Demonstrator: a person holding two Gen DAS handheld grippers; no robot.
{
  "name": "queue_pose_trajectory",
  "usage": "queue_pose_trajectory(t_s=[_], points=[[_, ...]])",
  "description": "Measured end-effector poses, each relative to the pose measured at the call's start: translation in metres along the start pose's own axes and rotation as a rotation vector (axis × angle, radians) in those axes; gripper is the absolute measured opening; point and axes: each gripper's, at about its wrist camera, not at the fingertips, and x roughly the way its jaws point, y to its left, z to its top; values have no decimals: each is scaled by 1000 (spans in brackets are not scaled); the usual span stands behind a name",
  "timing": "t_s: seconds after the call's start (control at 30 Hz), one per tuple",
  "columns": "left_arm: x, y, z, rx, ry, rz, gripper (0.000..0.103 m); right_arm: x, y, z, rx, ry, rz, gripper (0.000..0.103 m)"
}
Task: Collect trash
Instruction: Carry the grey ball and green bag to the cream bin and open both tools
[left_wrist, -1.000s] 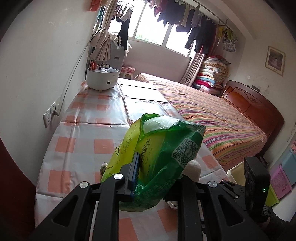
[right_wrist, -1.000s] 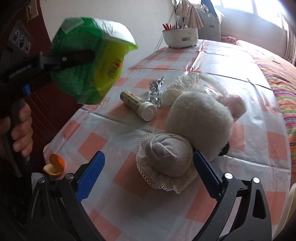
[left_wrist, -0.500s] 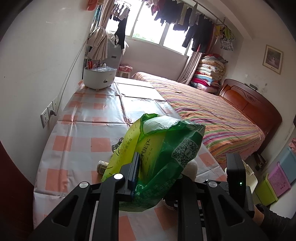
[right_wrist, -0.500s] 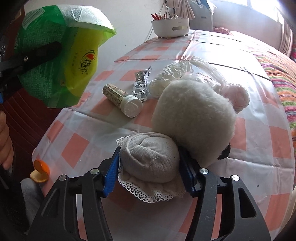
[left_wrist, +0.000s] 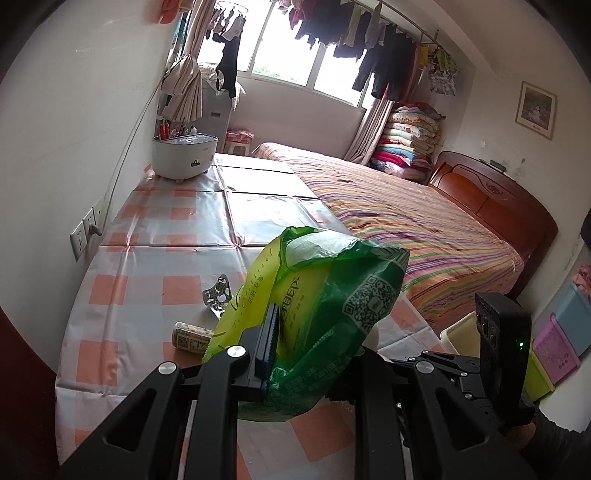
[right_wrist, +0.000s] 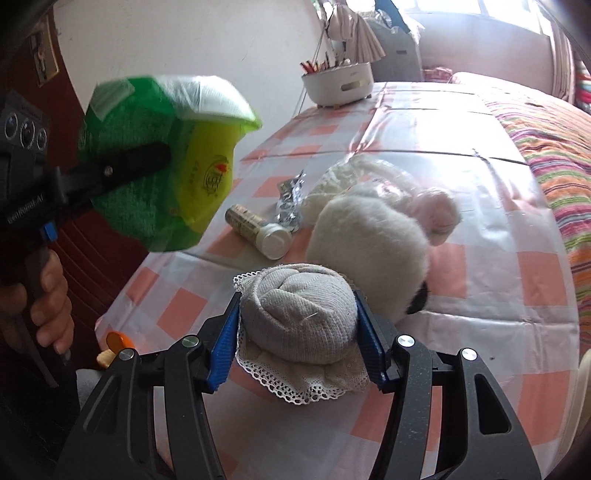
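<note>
My right gripper (right_wrist: 297, 326) is shut on a rolled grey sock with a lace edge (right_wrist: 299, 306). Both blue pads press its sides at the near end of the checked tablecloth (right_wrist: 498, 277). Whether the sock rests on the cloth, I cannot tell. My left gripper (left_wrist: 317, 343) is shut on a green and yellow plastic bag (left_wrist: 332, 288). It holds that bag (right_wrist: 207, 177) up, mouth open, left of the sock. A small capped bottle (right_wrist: 258, 230) and a crumpled foil wrapper (right_wrist: 290, 199) lie on the cloth beyond the sock.
A white plush toy (right_wrist: 369, 240) lies right behind the sock, with a clear plastic bag (right_wrist: 343, 177) past it. A white pen holder (left_wrist: 184, 155) stands at the table's far end. A striped bed (left_wrist: 406, 221) runs along the right. An orange piece (right_wrist: 114, 341) lies below the table's left edge.
The right gripper's jaws went from wide open around the sock to shut on it. The left gripper and its bag drew back a little, so the bottle and the foil show more.
</note>
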Motion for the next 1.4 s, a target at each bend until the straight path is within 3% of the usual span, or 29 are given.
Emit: queue_pose_trajectory(t_s=[0.5, 0.87, 1.13, 1.4], points=[[22, -59, -5, 68, 30, -113, 19, -75, -73, -13, 117, -145, -121, 56], [48, -132, -17, 166, 84, -231, 19, -130, -133, -41, 220, -228, -243, 56], [60, -179, -32, 230, 125, -302, 19, -167, -176, -64, 287, -265, -382, 56], [66, -208, -40, 262, 154, -347, 19, -183, -207, -80, 359, -270, -465, 58]])
